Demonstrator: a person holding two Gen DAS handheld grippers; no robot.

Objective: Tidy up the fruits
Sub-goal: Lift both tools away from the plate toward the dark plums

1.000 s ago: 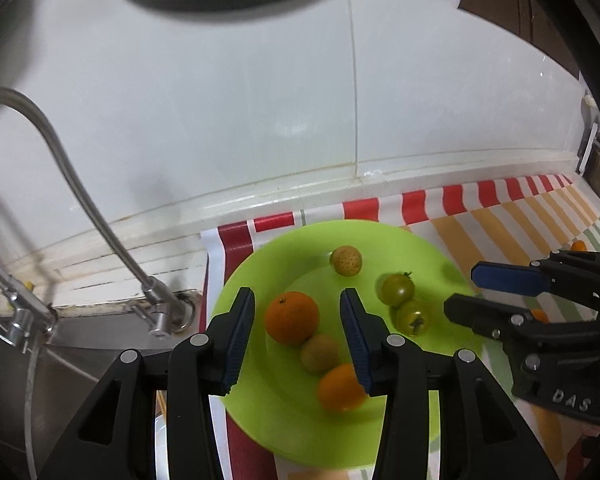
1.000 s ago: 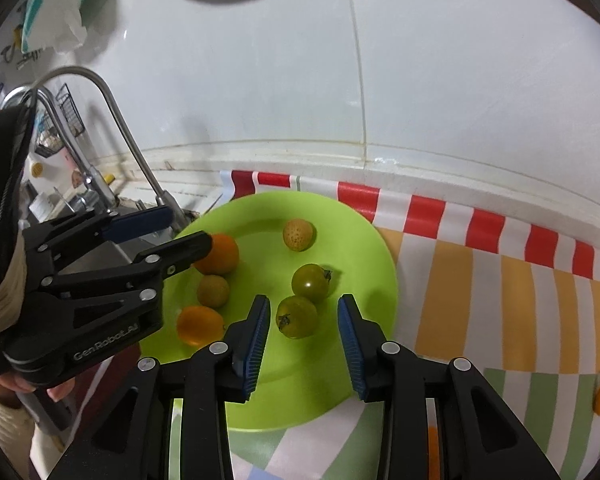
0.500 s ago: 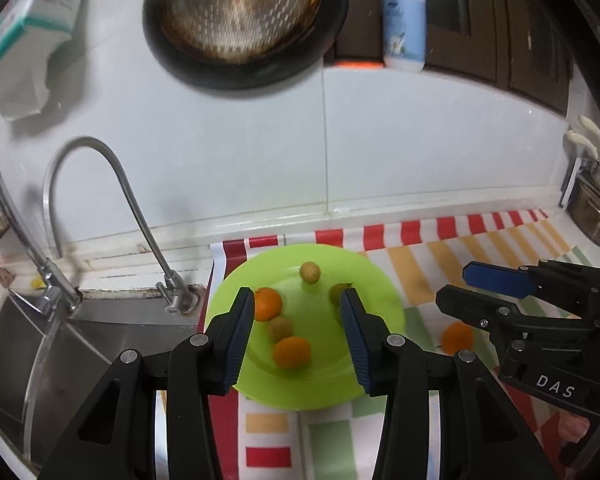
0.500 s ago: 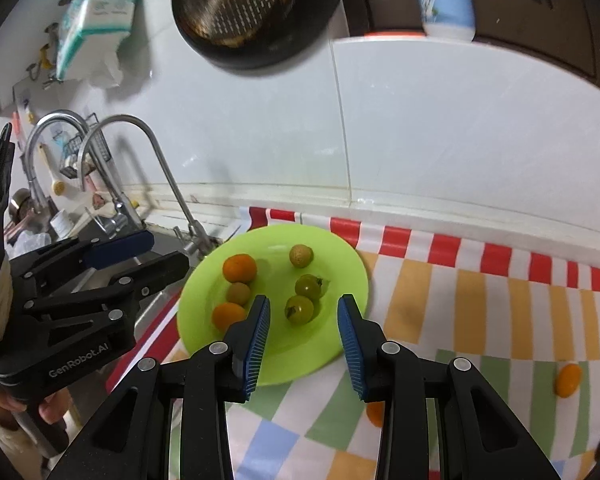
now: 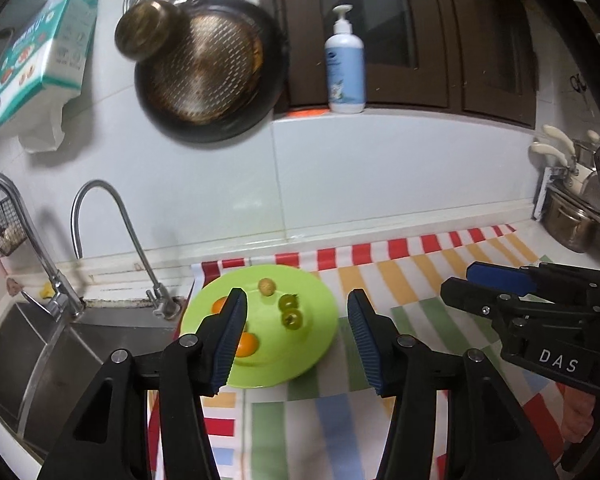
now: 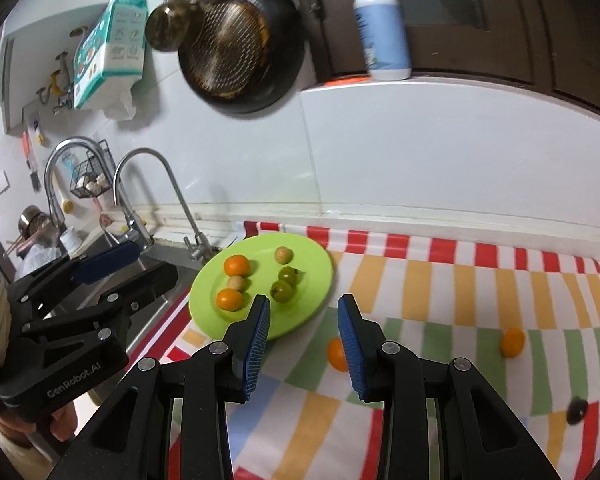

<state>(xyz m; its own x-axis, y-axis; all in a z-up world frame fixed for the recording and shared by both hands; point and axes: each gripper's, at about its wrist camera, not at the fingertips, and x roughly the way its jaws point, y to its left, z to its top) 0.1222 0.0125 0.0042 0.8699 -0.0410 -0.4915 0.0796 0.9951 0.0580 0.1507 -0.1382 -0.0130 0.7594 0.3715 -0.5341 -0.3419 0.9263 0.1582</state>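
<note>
A lime green plate (image 6: 312, 304) (image 5: 320, 332) lies on a striped cloth by the sink. It holds two oranges (image 6: 237, 265), two green tomatoes (image 6: 282, 291) (image 5: 292, 319) and two small tan fruits (image 6: 283, 255). Two more oranges (image 6: 336, 354) (image 6: 512, 343) and a dark fruit (image 6: 577, 411) lie on the cloth, right of the plate. My left gripper (image 5: 296, 340) is open and empty, raised above the plate's near side. My right gripper (image 6: 303, 346) is open and empty, raised over the plate's near edge; one orange lies beside its right finger.
A steel sink (image 5: 40, 360) with two taps (image 5: 112, 232) lies left of the plate. A frying pan (image 5: 208, 76) hangs on the wall above. A soap bottle (image 5: 345, 64) stands on a ledge. Pots (image 5: 572, 220) stand at the far right.
Both grippers have pulled up and back from the plate, so the fruits look smaller. Both stay open and empty. The loose oranges on the cloth have come into view.
</note>
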